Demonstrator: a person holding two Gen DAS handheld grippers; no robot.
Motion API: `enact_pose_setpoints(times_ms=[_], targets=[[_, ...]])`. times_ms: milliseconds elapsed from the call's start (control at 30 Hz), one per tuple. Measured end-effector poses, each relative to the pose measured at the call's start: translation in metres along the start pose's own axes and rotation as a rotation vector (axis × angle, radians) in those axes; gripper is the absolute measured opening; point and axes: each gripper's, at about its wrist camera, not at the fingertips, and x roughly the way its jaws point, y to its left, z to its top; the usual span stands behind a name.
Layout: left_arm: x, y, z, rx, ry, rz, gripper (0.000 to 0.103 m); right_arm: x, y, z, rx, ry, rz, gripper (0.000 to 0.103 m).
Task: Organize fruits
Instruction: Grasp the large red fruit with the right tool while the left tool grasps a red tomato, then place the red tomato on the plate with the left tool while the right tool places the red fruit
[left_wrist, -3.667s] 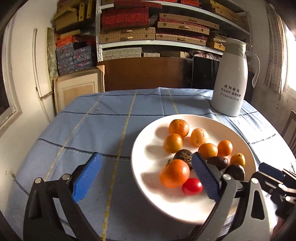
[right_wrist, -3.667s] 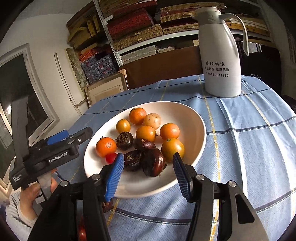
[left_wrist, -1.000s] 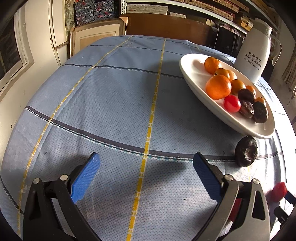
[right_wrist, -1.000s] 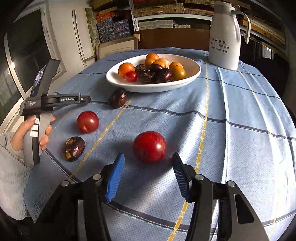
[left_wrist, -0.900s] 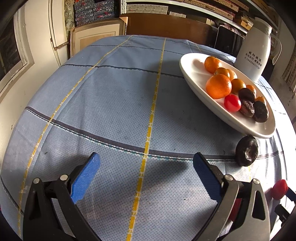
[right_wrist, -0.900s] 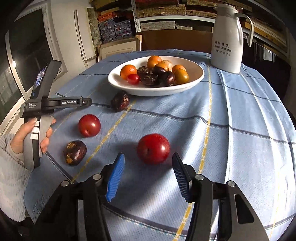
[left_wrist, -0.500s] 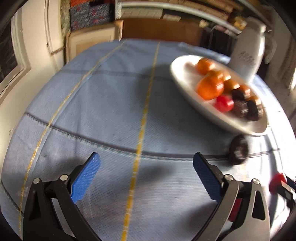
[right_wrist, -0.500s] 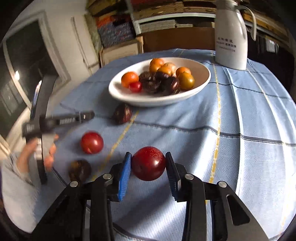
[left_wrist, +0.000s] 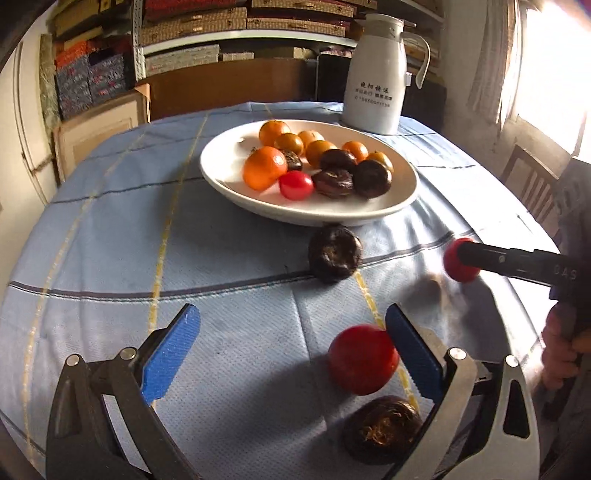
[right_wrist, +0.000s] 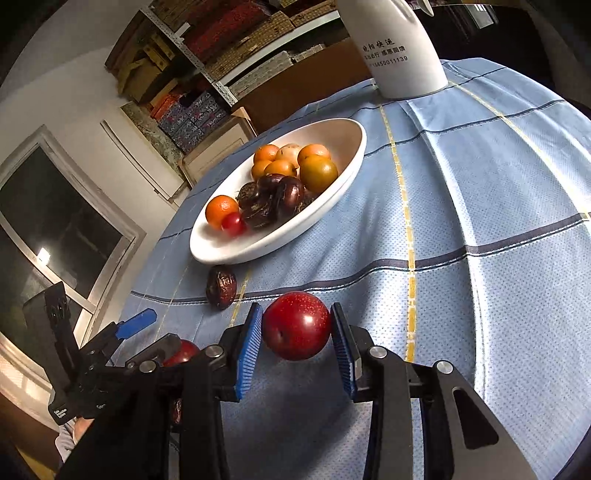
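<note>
My right gripper (right_wrist: 296, 341) is shut on a red plum (right_wrist: 296, 325) and holds it above the blue cloth; the plum also shows in the left wrist view (left_wrist: 458, 260). My left gripper (left_wrist: 295, 347) is open, low over the cloth, with a second red plum (left_wrist: 362, 358) just inside its right finger and a dark wrinkled fruit (left_wrist: 382, 428) below it. Another dark fruit (left_wrist: 334, 253) lies by the white plate (left_wrist: 229, 177), which holds oranges, dark fruits and a small red one. The plate also shows in the right wrist view (right_wrist: 343, 133).
A white thermos jug (left_wrist: 376, 77) stands behind the plate. Shelves of boxes (left_wrist: 207, 26) line the wall behind the round table. A wooden chair (left_wrist: 532, 177) stands at the right, near a bright window. The person's hand (left_wrist: 561, 343) holds the right gripper.
My right gripper has closed on the red plum and lifted it toward the plate. My left gripper has swung right, bringing the second plum and a dark fruit into its view.
</note>
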Motion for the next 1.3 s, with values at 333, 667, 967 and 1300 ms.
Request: enact_pose_setpoints(times_ms=[333, 667, 967, 1300], targets=[[0.005, -0.036, -0.010, 0.130, 0.070, -0.094, 0.098, -0.001, -0.001, 0.000, 0.001, 0.002, 0.005, 0.038], [0.014, -0.020, -0.009, 0.050, 0.113, -0.129, 0.064, 0.000, -0.002, 0.000, 0.000, 0.007, 0.005, 0.038], [0.020, -0.026, -0.003, 0.065, 0.108, -0.107, 0.055, 0.003, -0.002, 0.000, 0.005, 0.019, 0.005, 0.038], [0.016, -0.018, -0.003, 0.020, 0.098, -0.147, 0.040, 0.002, -0.002, 0.000, 0.005, 0.010, 0.009, 0.038]])
